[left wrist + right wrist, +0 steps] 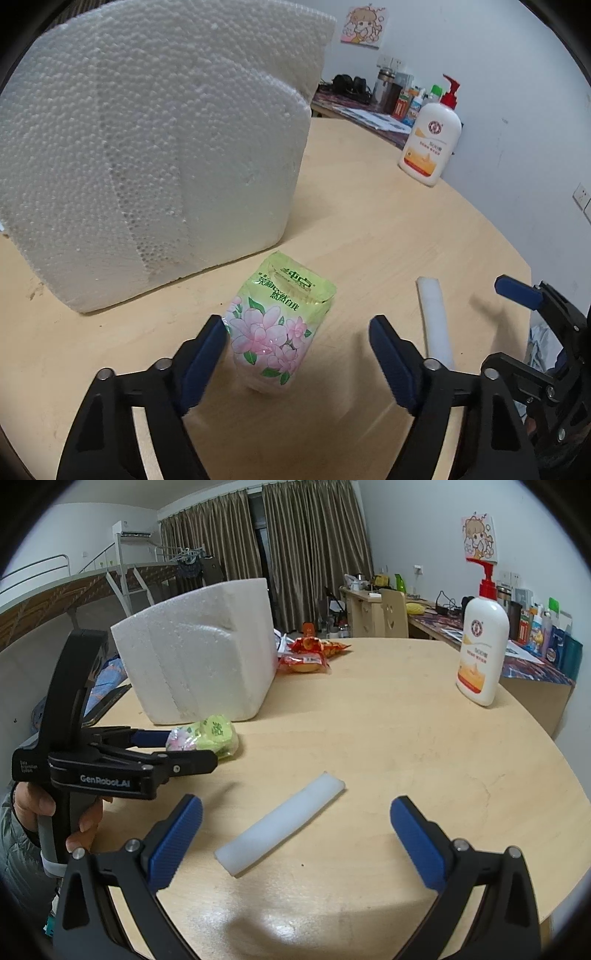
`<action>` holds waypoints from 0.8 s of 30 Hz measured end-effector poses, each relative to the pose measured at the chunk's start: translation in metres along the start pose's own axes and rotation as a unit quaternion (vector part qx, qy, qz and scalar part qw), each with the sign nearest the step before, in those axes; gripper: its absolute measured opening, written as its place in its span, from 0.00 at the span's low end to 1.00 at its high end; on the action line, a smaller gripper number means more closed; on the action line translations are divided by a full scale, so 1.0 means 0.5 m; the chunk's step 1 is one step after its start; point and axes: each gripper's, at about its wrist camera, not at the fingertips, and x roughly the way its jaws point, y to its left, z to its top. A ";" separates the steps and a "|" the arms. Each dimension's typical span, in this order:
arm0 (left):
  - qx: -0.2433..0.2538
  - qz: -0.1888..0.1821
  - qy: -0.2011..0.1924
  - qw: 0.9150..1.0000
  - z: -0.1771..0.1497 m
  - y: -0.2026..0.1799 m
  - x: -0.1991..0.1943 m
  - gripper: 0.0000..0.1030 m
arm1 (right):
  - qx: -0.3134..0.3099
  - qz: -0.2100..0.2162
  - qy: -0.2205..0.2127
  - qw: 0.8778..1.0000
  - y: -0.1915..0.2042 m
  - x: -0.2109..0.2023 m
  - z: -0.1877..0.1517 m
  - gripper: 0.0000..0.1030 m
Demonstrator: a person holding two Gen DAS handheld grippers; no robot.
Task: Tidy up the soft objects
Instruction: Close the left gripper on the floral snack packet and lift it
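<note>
I have the left hand-held gripper spread around the green flower-printed tissue pack, not yet pinching it, on the bench near the white foam box. The right hand-held gripper hangs spread over the white foam strip; I judge the sorting barely begun, nothing lifted.

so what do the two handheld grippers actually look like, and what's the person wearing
Both match: the left gripper and right gripper have black angular plastic frames, silver pivot pins and ribbed blue pads on the jaws. From the right wrist view, the left one's body carries white "GenRobot.AI" lettering, with a grey handle. The hand gripping it comes out of a grey-green quilted sleeve.
</note>
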 end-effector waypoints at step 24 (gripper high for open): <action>0.001 -0.012 -0.030 0.999 -0.015 -0.004 -0.029 0.37 | 0.022 -0.078 0.026 0.996 0.035 0.026 -0.005 0.97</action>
